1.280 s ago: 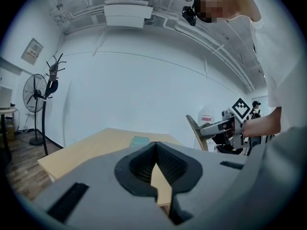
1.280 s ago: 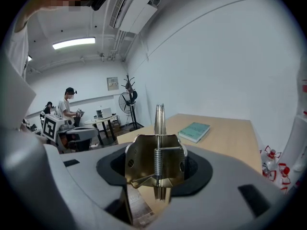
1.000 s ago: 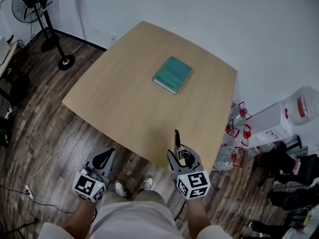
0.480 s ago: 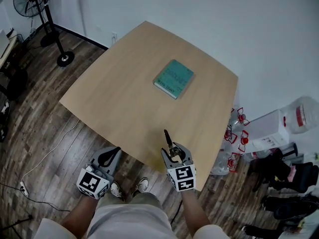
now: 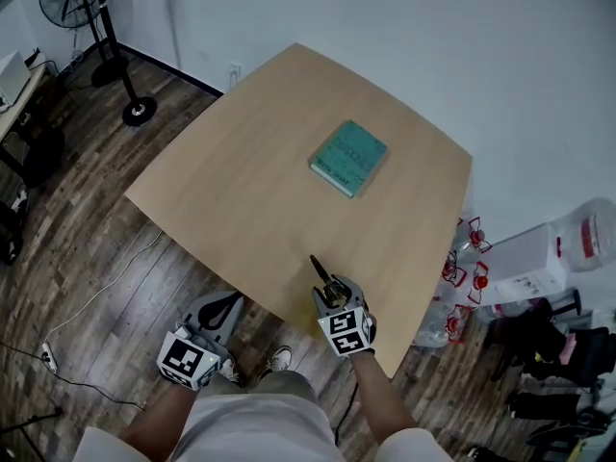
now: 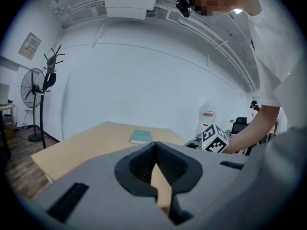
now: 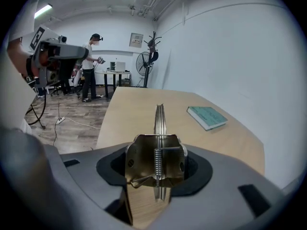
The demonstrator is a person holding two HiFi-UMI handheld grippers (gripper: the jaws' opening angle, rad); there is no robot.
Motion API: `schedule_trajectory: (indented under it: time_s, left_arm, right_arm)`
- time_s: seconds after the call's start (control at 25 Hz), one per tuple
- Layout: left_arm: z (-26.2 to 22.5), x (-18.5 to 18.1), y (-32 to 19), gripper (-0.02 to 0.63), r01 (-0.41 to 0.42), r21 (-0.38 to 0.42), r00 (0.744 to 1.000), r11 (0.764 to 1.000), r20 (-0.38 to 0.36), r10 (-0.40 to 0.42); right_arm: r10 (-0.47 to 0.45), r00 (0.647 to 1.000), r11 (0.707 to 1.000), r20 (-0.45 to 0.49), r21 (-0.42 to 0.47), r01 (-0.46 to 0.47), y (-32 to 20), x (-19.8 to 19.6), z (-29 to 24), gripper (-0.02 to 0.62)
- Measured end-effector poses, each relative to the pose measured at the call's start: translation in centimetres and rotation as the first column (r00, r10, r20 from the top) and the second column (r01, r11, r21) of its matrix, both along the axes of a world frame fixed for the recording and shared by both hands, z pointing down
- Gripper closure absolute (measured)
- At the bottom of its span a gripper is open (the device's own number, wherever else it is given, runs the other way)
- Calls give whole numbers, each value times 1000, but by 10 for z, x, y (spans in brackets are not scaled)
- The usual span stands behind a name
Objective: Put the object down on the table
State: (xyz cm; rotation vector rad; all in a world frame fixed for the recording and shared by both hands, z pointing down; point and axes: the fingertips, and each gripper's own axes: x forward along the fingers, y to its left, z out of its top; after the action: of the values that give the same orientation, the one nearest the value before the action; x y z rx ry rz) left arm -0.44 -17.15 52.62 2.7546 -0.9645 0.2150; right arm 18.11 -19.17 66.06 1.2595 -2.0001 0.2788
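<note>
My right gripper is shut on a brass-coloured metal spring tool whose thin flat blade points out over the wooden table. It hangs low over the table's near edge. In the right gripper view the tool fills the space between the jaws, spring facing me. My left gripper is below the table's near edge, off to the left, over the floor. Its jaws meet at the tips with nothing between them. A teal book lies further back on the table.
A standing fan is at the back left, and a cable runs over the wood floor. Water bottles and red-handled items crowd the floor right of the table. A person stands far off in the room.
My right gripper has come down towards the table's near edge and rolled, with the tool still held. The left gripper has shifted only a little.
</note>
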Motion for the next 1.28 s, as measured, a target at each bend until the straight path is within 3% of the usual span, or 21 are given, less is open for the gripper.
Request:
schedule_trajectory:
  time_s: [0.2,0.6,0.92,1.28]
  left_arm:
    - [3,-5,0,600,29,-6,1000,1000,8,-29]
    - [7,-18,11,600,91,-18,996,996,27,-90]
    - [3,-30,15,600,147,-11,988,989,46,-146]
    - [0,-40,24,600,197,-9,978,980,66,-196]
  right_arm:
    - [10,1000,999,-5,-33,-10,-9,4,23,396]
    - [-91,984,996,-154,-19,89,-45,6,40,396]
    - [-169,943,986,-286,-36,166,-71,8,58,397]
    - [-214,906,977,-365,-67,204,-90,10,71,397]
